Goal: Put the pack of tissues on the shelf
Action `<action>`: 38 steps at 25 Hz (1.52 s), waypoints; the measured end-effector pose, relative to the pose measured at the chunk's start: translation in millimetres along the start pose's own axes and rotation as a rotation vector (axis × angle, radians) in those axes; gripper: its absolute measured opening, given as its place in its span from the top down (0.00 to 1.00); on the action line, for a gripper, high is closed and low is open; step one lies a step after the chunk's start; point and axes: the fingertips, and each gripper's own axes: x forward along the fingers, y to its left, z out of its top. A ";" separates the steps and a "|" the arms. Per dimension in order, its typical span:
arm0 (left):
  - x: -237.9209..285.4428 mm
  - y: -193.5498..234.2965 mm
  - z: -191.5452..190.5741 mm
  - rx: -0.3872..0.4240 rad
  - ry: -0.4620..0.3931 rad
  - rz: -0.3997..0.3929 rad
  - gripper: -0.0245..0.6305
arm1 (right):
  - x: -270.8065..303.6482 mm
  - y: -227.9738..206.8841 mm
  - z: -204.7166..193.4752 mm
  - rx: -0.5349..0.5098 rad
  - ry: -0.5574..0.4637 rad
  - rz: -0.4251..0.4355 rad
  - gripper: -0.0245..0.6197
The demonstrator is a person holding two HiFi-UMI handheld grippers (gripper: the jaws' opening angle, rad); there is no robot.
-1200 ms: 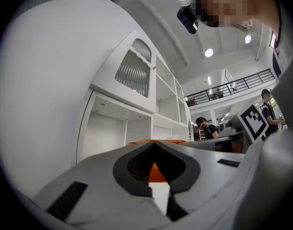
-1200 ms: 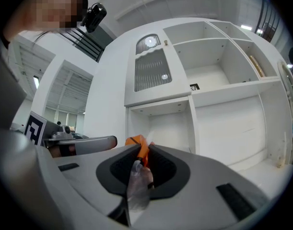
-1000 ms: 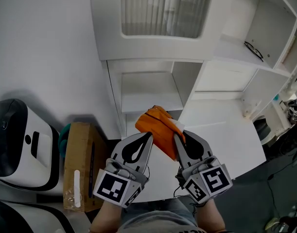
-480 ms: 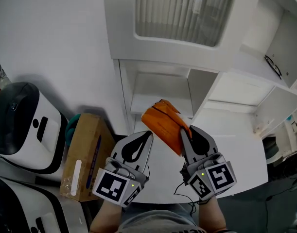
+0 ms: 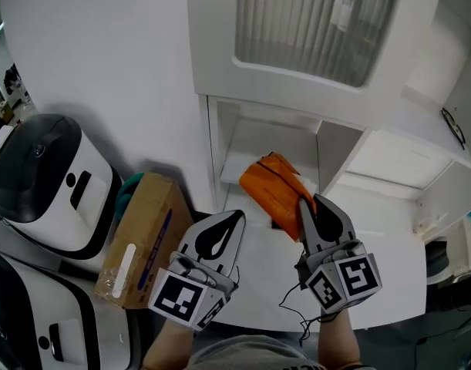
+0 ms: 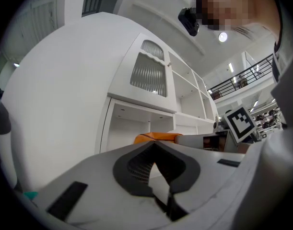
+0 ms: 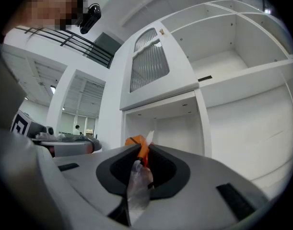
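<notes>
The pack of tissues (image 5: 275, 193) is orange with a clear plastic end. My right gripper (image 5: 307, 205) is shut on its near end and holds it in the air, in front of the open lower compartment (image 5: 270, 141) of the white shelf unit. In the right gripper view the orange pack (image 7: 135, 141) and its clear wrapper (image 7: 136, 181) sit pinched between the jaws, which point level into that compartment (image 7: 160, 128). My left gripper (image 5: 235, 220) hangs beside it to the left, shut and empty. In the left gripper view the pack (image 6: 156, 137) shows just beyond the closed tips (image 6: 155, 145).
A cardboard box (image 5: 139, 245) stands on the floor left of the shelf, with a teal thing (image 5: 129, 185) behind it and a white-and-black machine (image 5: 46, 183) further left. A ribbed-glass cabinet door (image 5: 320, 21) hangs above the compartment. Eyeglasses (image 5: 453, 126) lie on a shelf at the right.
My right gripper has carried the orange pack up and forward, closer to the open lower compartment. The left gripper has tilted a little but stayed about where it was.
</notes>
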 end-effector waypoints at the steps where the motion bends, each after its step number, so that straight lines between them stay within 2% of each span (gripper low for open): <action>1: -0.9 1.1 -0.3 0.002 0.002 0.009 0.90 | 1.9 -2.1 0.5 0.001 -0.002 0.001 0.88; 11: -5.5 13.2 -0.5 0.021 0.023 0.079 0.90 | 27.7 -16.9 4.7 -0.018 -0.008 0.019 0.88; 38: 2.5 43.2 -11.1 0.031 0.068 0.171 0.90 | 94.3 -40.5 -12.7 -0.046 0.017 0.023 0.88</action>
